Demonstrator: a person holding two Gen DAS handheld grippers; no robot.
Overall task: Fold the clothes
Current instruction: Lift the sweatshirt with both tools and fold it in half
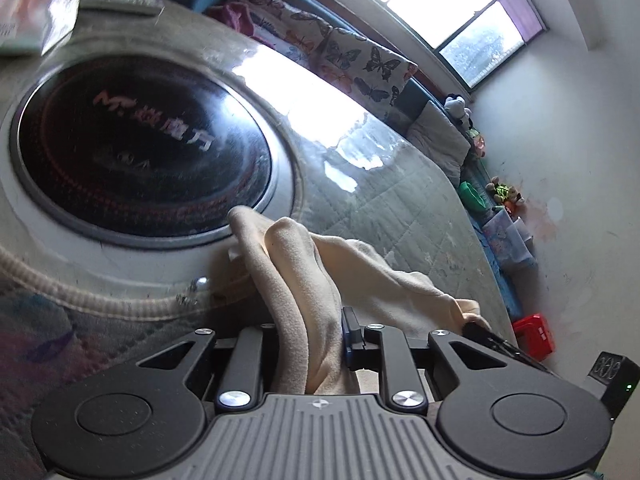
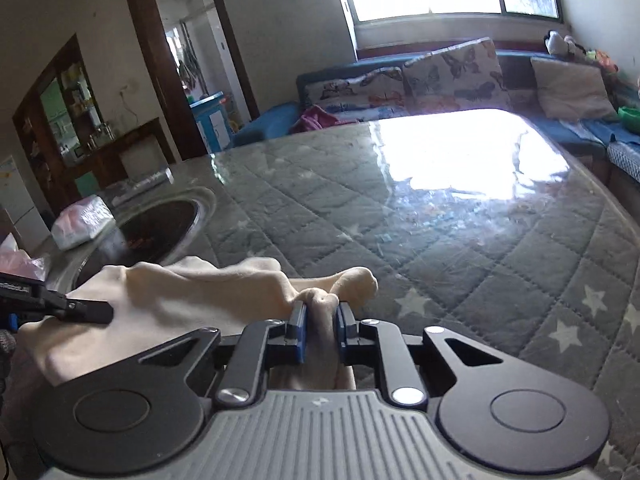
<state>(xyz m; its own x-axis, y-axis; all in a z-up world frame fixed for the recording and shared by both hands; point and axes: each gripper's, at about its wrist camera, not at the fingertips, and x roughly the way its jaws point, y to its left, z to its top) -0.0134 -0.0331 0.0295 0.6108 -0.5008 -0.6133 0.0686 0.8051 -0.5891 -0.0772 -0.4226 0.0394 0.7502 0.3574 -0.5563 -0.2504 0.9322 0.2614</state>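
Observation:
A cream garment (image 1: pixel 296 272) lies bunched on the table's near edge and stretches between both grippers. My left gripper (image 1: pixel 316 332) is shut on a thick fold of it; the cloth hides the left finger, and the blue-padded right finger (image 1: pixel 352 332) presses its side. In the right wrist view my right gripper (image 2: pixel 320 328) is shut on a narrow bunch of the same garment (image 2: pixel 180 292), both blue pads squeezing it. The left gripper's tip (image 2: pixel 80 310) shows at the left there, on the cloth. The right gripper's tip (image 1: pixel 476 328) shows at the garment's far end.
The table (image 2: pixel 440 240) has a glass top over a grey quilted cover with stars. A round black cooktop (image 1: pixel 144 148) is set into it beside the garment. A plastic-wrapped pack (image 2: pixel 84 220) lies at the left. A sofa with butterfly cushions (image 2: pixel 452 72) runs behind the table.

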